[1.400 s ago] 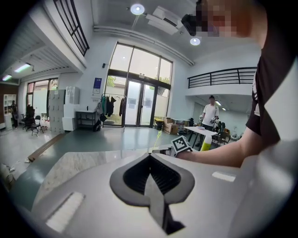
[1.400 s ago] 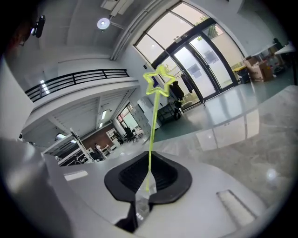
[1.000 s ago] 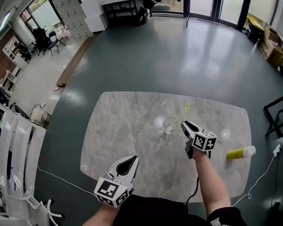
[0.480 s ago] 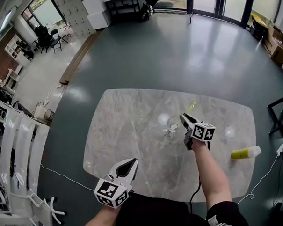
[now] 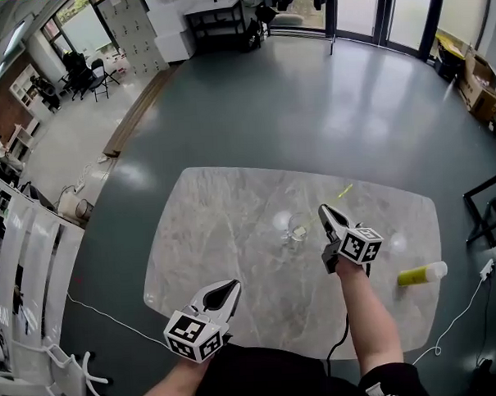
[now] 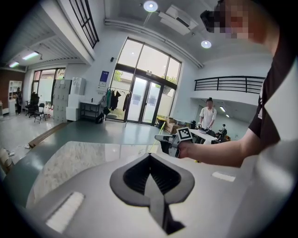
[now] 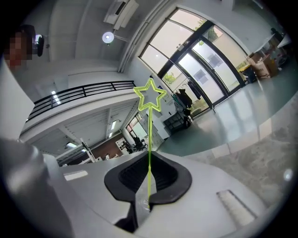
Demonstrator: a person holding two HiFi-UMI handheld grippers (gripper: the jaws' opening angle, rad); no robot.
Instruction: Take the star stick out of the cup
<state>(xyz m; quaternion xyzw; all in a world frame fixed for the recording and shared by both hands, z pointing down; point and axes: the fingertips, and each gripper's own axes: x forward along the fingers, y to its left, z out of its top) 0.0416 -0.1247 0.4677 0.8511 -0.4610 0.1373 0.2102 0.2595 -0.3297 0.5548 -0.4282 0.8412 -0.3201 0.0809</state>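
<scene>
A clear glass cup [image 5: 294,230] stands near the middle of the marble table [image 5: 216,219]. My right gripper [image 5: 325,216] hovers just right of the cup and is shut on the thin yellow-green star stick [image 5: 340,192]; its jaws have just been closing with the stick between them. In the right gripper view the stick [image 7: 149,153] rises straight from the shut right gripper [image 7: 148,160] to its star. I cannot tell whether the stick's lower end is still inside the cup. My left gripper [image 5: 229,289] is shut and empty near the table's front edge, well clear of the cup. The left gripper view shows the left gripper [image 6: 150,157] shut.
A yellow bottle with a white cap [image 5: 422,272] lies on the table at the right. A white cable [image 5: 114,318] trails on the floor at the left, beside a white rack [image 5: 29,268]. A black frame [image 5: 486,203] stands off the table's right side.
The right gripper has lifted a little beside the cup and closed on the stick, whose star end now points up and to the right. The left gripper has hardly moved.
</scene>
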